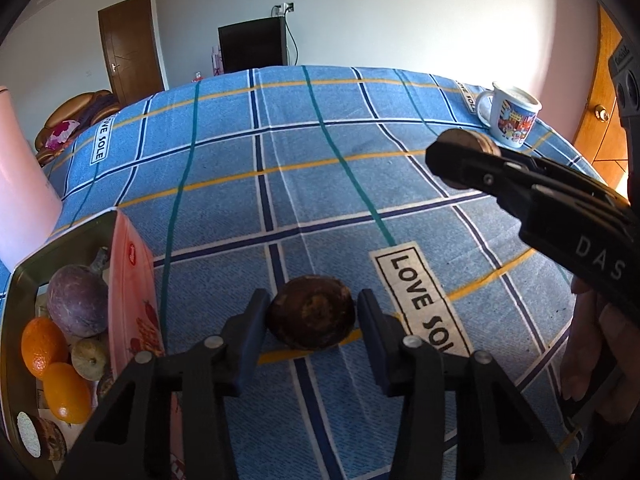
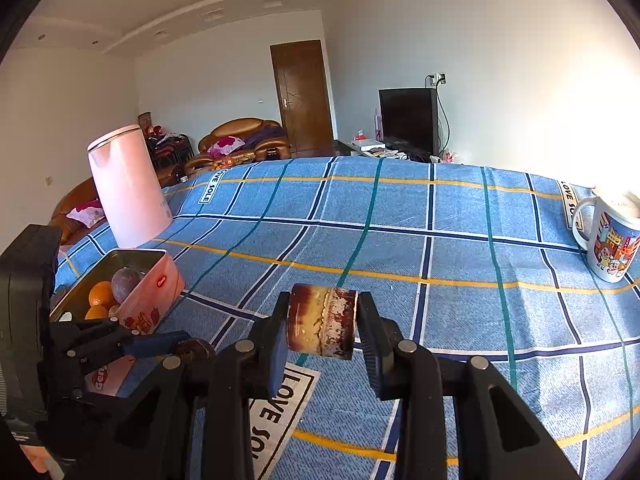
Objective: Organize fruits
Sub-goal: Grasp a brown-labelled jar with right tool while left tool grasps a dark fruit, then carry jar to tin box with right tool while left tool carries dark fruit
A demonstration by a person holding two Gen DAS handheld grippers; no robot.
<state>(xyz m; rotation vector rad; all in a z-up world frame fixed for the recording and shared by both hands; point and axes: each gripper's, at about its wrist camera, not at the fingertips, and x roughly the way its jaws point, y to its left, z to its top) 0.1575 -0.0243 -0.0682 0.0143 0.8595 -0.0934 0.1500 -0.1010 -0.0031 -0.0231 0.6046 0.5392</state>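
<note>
Dark brown, rough, rounded fruit point(image 1: 311, 312) lies on the blue plaid tablecloth point(image 1: 320, 160) between the left gripper's point(image 1: 312, 316) parted jaws. Right gripper point(image 2: 322, 322), lifted, clamps a rusty brown-and-white cylindrical piece point(image 2: 322, 322). Pink rectangular tin point(image 1: 132, 292) with oranges point(image 1: 44, 346) sits left; cloth beyond lies open.

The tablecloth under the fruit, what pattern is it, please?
Blue plaid tablecloth with yellow, teal, navy lines; right wrist view.

White walls point(image 2: 224, 80) enclose the room under a stepped ceiling point(image 2: 200, 8) with recessed lights. A dark wooden door point(image 2: 302, 98) stands closed beside a brown leather sofa point(image 2: 240, 140) heaped with clothes, and a black television point(image 2: 408, 120) sits against the far wall. Strong daylight floods in from the right.
</note>
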